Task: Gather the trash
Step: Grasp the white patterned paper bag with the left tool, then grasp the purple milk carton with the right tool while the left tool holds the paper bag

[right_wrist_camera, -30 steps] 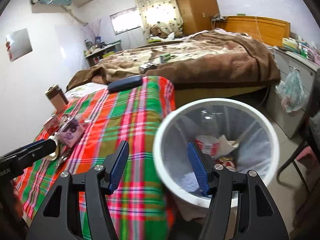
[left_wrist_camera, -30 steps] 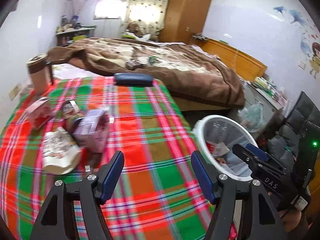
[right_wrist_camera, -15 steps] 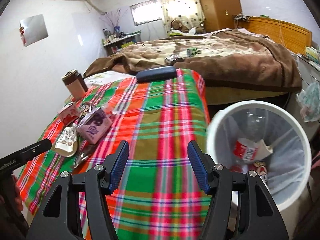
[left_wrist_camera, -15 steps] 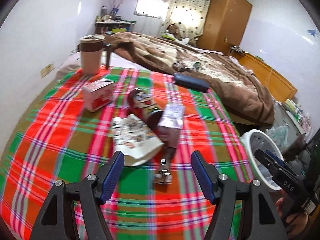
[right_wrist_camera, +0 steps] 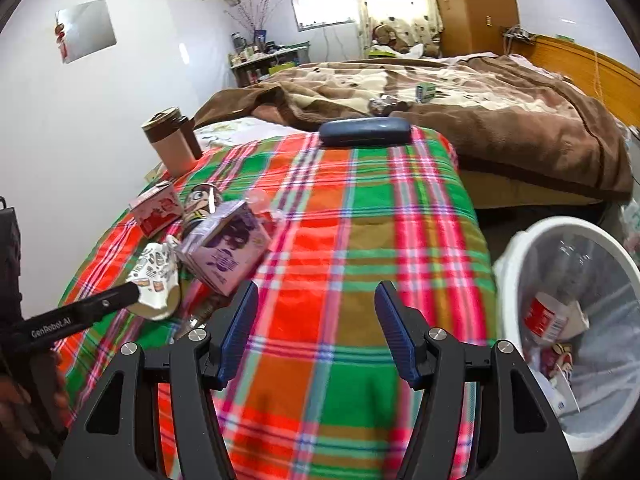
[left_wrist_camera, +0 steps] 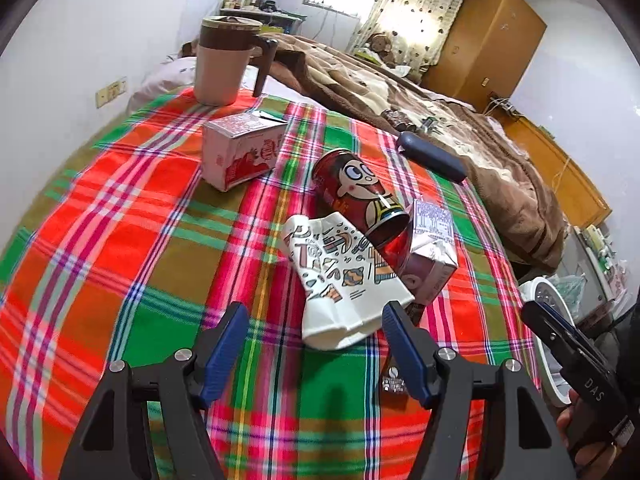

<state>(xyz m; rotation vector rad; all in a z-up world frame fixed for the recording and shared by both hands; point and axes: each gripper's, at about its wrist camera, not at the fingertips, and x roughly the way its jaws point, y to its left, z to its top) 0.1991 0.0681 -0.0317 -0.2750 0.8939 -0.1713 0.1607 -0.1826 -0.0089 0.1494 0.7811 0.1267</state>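
Our left gripper [left_wrist_camera: 314,330] hangs with jaws apart and empty over the plaid cloth [left_wrist_camera: 120,240], the crushed paper cup [left_wrist_camera: 340,280] lying just ahead of its tips. Beyond the cup lie a red can [left_wrist_camera: 356,192] and purple carton [left_wrist_camera: 430,248]. Our right gripper [right_wrist_camera: 316,316], also spread and empty, hovers near the white bin [right_wrist_camera: 516,256] beside the cloth.

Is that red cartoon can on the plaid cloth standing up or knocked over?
Knocked over. The red can lies on its side on the plaid cloth, one end resting over the crushed paper cup and against the purple carton.
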